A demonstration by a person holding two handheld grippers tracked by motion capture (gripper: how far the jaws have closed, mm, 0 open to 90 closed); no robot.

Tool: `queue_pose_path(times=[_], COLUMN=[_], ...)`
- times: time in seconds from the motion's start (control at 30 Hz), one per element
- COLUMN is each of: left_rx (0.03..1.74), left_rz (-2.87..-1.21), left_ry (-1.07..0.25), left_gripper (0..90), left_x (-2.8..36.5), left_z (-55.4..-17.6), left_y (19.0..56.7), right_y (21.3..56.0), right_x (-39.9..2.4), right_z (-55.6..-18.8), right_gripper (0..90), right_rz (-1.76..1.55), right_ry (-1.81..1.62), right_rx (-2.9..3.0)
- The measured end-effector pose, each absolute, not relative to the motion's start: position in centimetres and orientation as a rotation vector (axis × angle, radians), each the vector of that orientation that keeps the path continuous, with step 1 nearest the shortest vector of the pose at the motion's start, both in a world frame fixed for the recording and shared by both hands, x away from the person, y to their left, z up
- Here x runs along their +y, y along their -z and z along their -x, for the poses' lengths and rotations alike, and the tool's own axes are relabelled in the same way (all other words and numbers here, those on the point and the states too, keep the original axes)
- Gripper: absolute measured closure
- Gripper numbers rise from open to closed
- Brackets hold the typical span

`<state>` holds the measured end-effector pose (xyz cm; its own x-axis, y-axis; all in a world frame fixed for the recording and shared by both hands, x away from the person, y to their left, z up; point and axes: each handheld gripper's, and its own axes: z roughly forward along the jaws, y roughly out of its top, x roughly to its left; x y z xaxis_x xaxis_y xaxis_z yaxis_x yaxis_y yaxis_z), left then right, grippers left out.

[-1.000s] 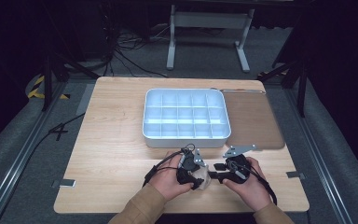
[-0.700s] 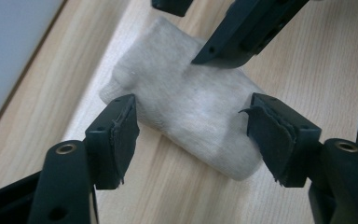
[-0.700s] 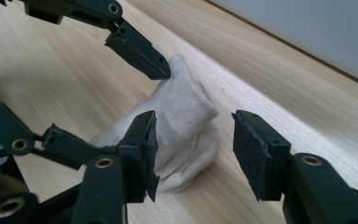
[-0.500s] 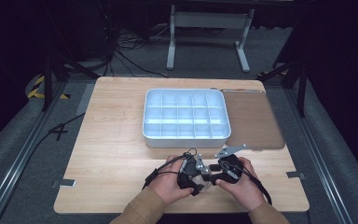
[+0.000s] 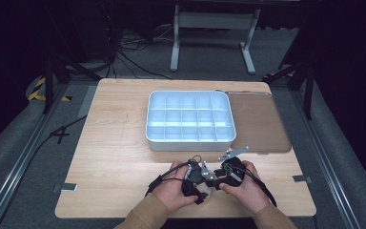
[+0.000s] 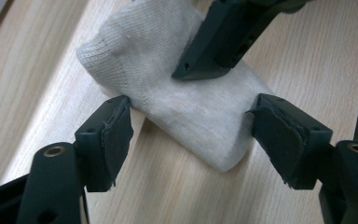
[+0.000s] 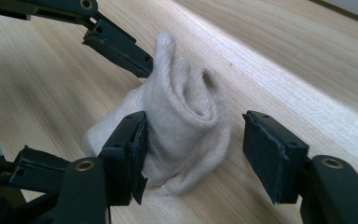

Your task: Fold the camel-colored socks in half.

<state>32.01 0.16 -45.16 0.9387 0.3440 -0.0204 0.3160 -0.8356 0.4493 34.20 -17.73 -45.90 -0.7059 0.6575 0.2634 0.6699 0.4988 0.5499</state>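
Observation:
A rolled cream sock [image 6: 168,74] lies on the wooden table [image 5: 119,157] near its front edge, between both hands. My left gripper [image 6: 189,116] straddles it. Its jaws have just been opening, and the pads stand at the sock's two sides without squeezing. My right gripper [image 7: 193,135] reaches the sock [image 7: 182,116] from the other side. Its jaws have also just been opening: the left pad brushes the fabric and the right pad stands apart. In the high view the left gripper [image 5: 194,176] and right gripper [image 5: 226,172] sit almost against each other over the sock [image 5: 205,191].
A white tray [image 5: 189,143] divided into several compartments stands mid-table, just beyond the hands. A brown mat [image 5: 259,124] lies to its right. Bare wood stretches to the left of the hands. A metal stand and cables sit on the floor behind the table.
The right gripper has edged left toward the left one, so the two now sit closer together over the sock. The sock has stayed on the table.

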Motion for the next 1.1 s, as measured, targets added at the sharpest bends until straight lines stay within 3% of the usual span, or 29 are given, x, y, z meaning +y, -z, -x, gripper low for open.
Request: queue_pose_path(times=[0.27,0.47,1.1], left_rx=[0.491,0.510,0.610], left_rz=[-2.619,-2.610,-2.545], left_ry=[-0.080,-0.075,-0.144], left_gripper=[30.5,31.3,34.4], left_x=[0.7,1.0,4.8], left_z=[-31.9,-31.9,-32.6], left_y=[45.1,44.9,41.9], right_y=[46.1,45.8,43.8], right_x=[-17.6,-17.3,-17.3], right_z=[-34.5,-34.3,-34.0], right_gripper=[53.5,69.9,74.6], right_rz=[1.174,1.145,1.099], right_ry=[0.998,0.997,1.047], right_rx=[-2.620,-2.619,-2.663])
